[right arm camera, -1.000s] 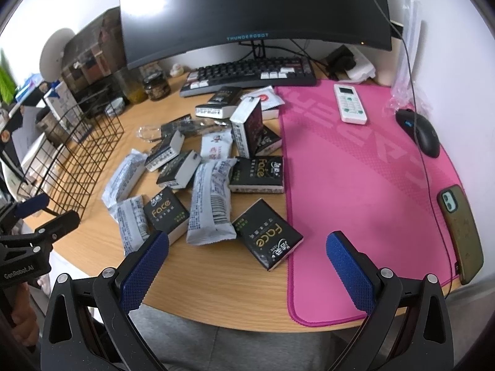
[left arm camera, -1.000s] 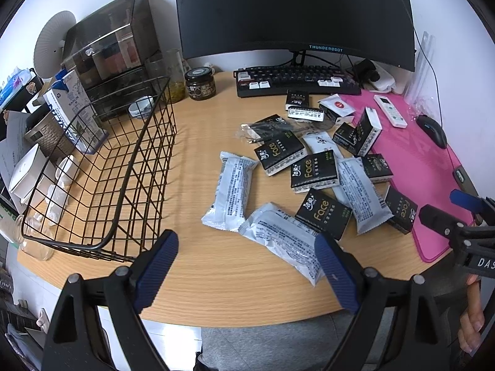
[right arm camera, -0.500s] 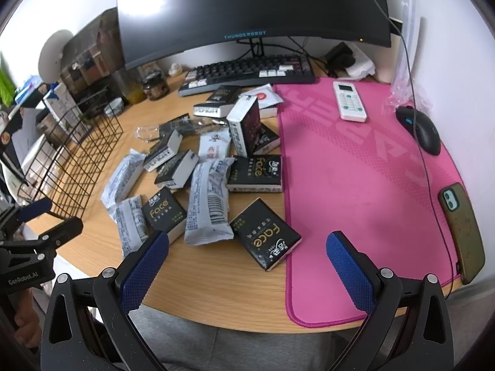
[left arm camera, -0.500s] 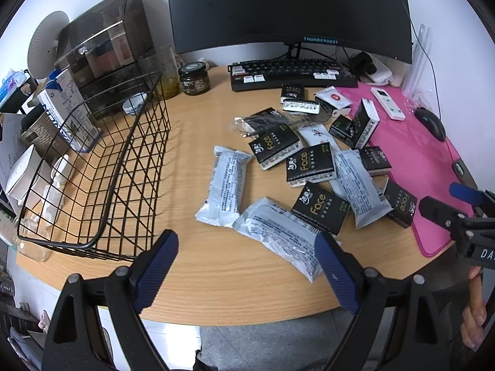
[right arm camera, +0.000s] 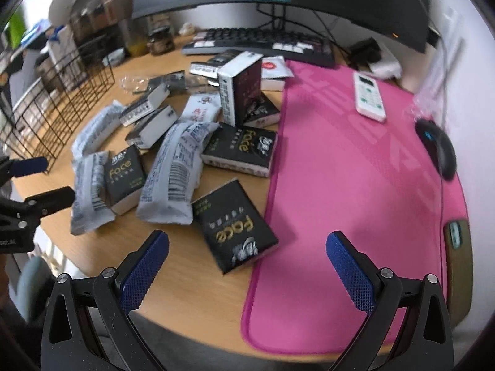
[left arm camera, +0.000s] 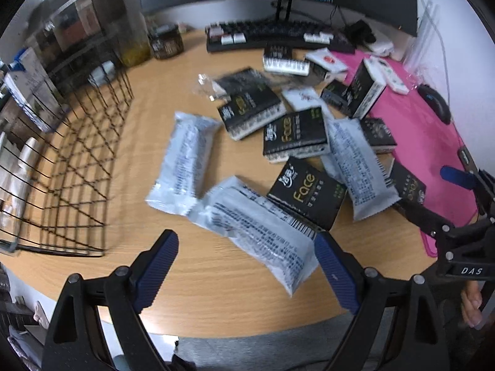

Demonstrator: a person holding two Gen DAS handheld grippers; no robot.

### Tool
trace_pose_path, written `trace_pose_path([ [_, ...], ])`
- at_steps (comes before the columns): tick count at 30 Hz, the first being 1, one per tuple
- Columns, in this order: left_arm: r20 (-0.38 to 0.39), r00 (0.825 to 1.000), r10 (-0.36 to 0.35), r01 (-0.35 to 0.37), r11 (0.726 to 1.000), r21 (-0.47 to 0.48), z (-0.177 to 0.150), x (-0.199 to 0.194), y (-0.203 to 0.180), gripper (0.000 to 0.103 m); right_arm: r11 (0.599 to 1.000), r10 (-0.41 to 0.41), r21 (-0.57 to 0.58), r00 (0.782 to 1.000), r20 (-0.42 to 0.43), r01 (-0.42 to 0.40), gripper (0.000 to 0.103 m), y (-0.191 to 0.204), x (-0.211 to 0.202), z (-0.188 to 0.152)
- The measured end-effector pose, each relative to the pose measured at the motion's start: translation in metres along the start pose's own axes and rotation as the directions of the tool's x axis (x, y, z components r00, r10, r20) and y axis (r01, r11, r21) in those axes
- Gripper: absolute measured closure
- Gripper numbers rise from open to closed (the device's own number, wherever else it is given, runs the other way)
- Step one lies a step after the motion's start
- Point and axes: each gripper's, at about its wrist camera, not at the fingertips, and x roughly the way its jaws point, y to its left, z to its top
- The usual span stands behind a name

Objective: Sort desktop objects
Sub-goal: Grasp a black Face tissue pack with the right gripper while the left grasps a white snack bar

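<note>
Both grippers have dropped nearer the cluttered wooden desk [left arm camera: 216, 293], jaws spread, beside the pink mat [right arm camera: 355, 185].

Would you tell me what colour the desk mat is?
The desk mat is bright pink, clearest in the right wrist view.

We had matte black left gripper [left arm camera: 246, 267] and right gripper [right arm camera: 247, 267], blue textured pads [right arm camera: 145, 270], silver screws, white "DAS" lettering.

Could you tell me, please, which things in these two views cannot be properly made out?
- Wire basket: left wrist view, motion-blurred, its left side cut by the lens edge.
- Phone: right wrist view, smeared near the rim.
- Small print on the white packets: blurred, unreadable.
- Right tool: left wrist view, body cut off.
</note>
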Motion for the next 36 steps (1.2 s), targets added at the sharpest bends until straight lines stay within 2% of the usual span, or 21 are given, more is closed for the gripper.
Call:
trace_pose_path([
  [5,-0.034,0.999,-0.008,0.007,1.0,-0.029,0.007,0.015,-0.002,0.013,0.999,0.03,-0.039,0.999,-0.029,-0.031,0.001,-0.003,0.024,0.009],
  [6,-0.039,0.999,-0.012,0.011,0.999,-0.037,0.01,0.018,-0.001,0.013,0.998,0.04,-0.045,0.999,-0.033,-0.042,0.005,-0.002,0.027,0.01],
  [9,-0.05,0.999,-0.012,0.009,0.999,-0.045,0.014,0.023,-0.003,0.013,0.997,0.049,-0.053,0.998,-0.037,-0.051,0.026,0.001,0.031,0.009],
  [10,-0.054,0.999,-0.007,0.005,0.999,-0.044,0.015,0.025,-0.003,0.013,0.998,0.02,-0.064,0.999,-0.028,-0.021,0.036,0.004,0.03,0.008],
  [11,-0.053,0.999,-0.004,0.002,0.999,-0.042,0.015,0.025,-0.004,0.013,0.997,-0.009,-0.077,1.0,-0.021,0.008,0.04,0.006,0.029,0.007],
  [13,-0.047,0.999,-0.002,0.001,0.999,-0.037,0.016,0.025,-0.005,0.013,0.997,-0.027,-0.079,1.0,-0.011,0.026,0.055,0.007,0.027,0.006],
  [17,-0.034,0.999,0.014,-0.014,1.0,-0.01,0.014,0.023,-0.005,0.014,0.999,0.008,-0.042,1.0,-0.023,-0.009,0.056,0.002,0.022,0.004],
  [20,-0.061,0.998,0.018,-0.018,1.0,0.01,0.008,0.024,0.001,0.03,0.999,0.022,-0.025,0.999,-0.025,-0.022,0.056,0.003,0.019,0.0],
  [22,-0.093,0.996,-0.005,0.005,1.0,-0.002,0.003,0.029,0.007,0.045,0.999,0.031,-0.015,0.999,-0.023,-0.032,0.056,0.004,0.017,-0.004],
  [24,-0.092,0.996,-0.014,0.012,1.0,-0.013,0.001,0.028,0.012,0.05,0.999,0.037,-0.01,0.999,-0.022,-0.037,0.056,0.006,0.016,-0.005],
  [27,-0.084,0.996,0.01,-0.011,1.0,-0.014,-0.001,0.027,0.015,0.052,0.999,0.04,-0.011,0.999,-0.02,-0.04,0.056,0.011,0.014,-0.006],
  [31,-0.072,0.997,0.018,-0.017,1.0,0.011,-0.004,0.025,0.014,0.063,0.999,0.042,-0.002,0.999,-0.012,-0.042,0.056,0.013,0.009,-0.005],
  [33,-0.062,0.998,0.032,-0.03,0.999,0.029,-0.006,0.022,0.01,0.063,0.999,0.041,0.003,0.999,-0.007,-0.041,0.056,0.013,0.005,-0.004],
  [36,-0.045,0.999,0.014,-0.013,0.999,0.033,-0.005,0.018,0.004,0.063,0.999,0.036,0.009,0.999,0.007,-0.036,0.056,0.014,-0.002,-0.001],
])
